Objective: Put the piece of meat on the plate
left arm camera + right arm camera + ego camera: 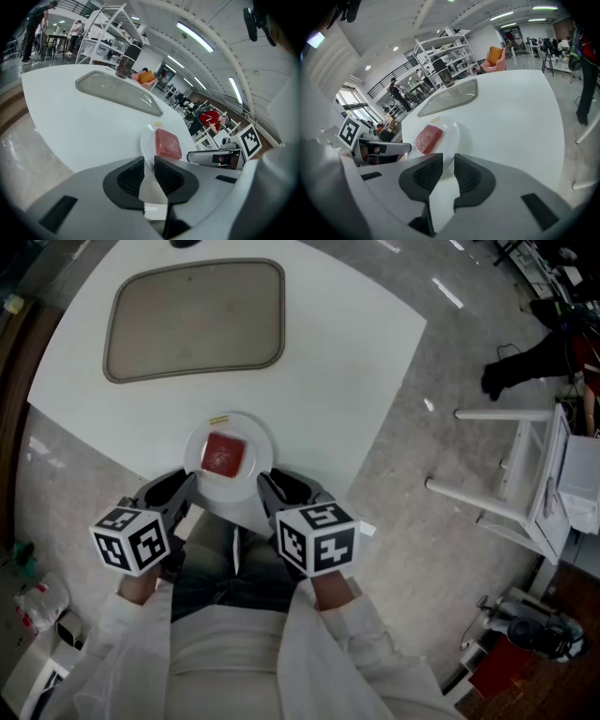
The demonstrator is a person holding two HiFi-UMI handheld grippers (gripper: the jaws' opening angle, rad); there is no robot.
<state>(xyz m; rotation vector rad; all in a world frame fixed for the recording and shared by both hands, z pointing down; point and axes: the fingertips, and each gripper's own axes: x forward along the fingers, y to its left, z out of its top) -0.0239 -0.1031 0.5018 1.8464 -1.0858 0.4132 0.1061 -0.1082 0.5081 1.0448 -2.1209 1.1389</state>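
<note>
A red slab of meat (223, 455) lies on a small white plate (259, 441) at the near edge of the white table (347, 362). My left gripper (190, 486) sits at the plate's near-left rim and my right gripper (264, 486) at its near-right rim. In the left gripper view the plate (146, 139) runs edge-on into the narrow gap of the gripper (149, 171), with the meat (168, 144) just beyond. In the right gripper view the gripper (448, 169) is closed the same way on the plate (453, 136), beside the meat (428, 138).
A large beige tray (192, 320) lies on the far left of the table. A dark bottle (125, 61) stands beyond it. A white frame stand (525, 465) is on the floor to the right. The person's lap is directly under the grippers.
</note>
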